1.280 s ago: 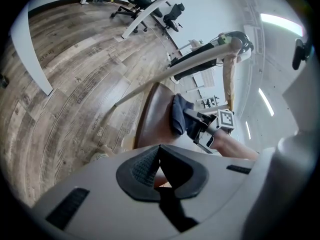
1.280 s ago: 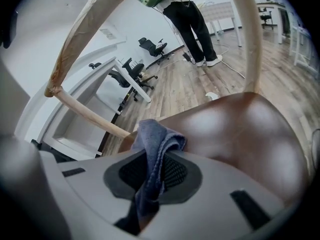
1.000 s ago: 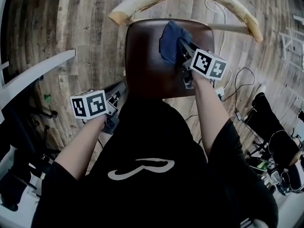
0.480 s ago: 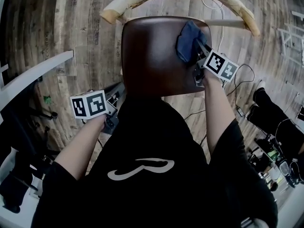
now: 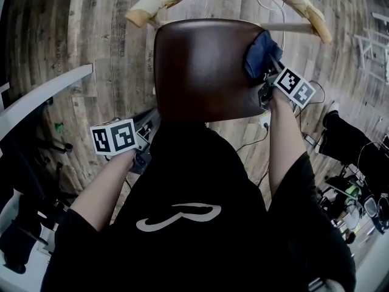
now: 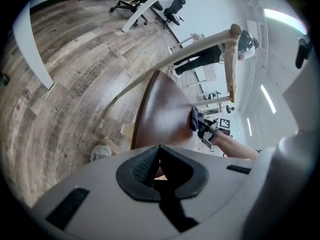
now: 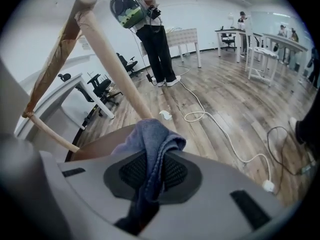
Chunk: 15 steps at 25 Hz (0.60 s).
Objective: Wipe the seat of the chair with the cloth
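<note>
Right gripper [image 5: 269,67], jaws clamped on the blue cloth [image 5: 258,52], holds it at the right rear edge of the brown chair seat [image 5: 200,66]. Left gripper [image 5: 148,125], jaws together and empty, hangs beside the seat. Good wiping probably needs flat, overlapping strokes leftward.

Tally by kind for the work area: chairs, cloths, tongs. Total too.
chair: 1
cloth: 1
tongs: 2 (left tongs empty, right tongs clamped on the cloth)
Total: 4
</note>
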### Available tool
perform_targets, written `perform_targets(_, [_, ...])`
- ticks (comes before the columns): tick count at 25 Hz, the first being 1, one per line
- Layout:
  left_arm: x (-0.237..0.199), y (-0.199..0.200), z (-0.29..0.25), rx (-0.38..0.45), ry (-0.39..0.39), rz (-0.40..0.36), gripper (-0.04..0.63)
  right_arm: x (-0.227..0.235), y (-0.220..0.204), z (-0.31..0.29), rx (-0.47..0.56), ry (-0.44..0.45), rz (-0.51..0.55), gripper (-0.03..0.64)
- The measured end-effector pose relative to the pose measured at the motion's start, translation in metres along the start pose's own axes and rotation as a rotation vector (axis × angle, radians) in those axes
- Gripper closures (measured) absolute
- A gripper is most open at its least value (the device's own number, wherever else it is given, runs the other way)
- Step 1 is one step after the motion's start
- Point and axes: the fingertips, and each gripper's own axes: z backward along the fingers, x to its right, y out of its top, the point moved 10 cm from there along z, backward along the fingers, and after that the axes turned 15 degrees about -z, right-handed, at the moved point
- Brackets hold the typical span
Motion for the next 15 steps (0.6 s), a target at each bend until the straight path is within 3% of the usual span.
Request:
perform_targets(7, [-0.002,-0.003,0.003,0.028,0.011,0.053,0.581,-0.009,0.001,0.005,0.012,-0.003,0.062,0.565])
perform_targets(15, [-0.01,-0.006,0.005,0.068,0.021,0.105,0.581,-0.059,-0.015,0.037,-0.004,0.157,0.086,0.565])
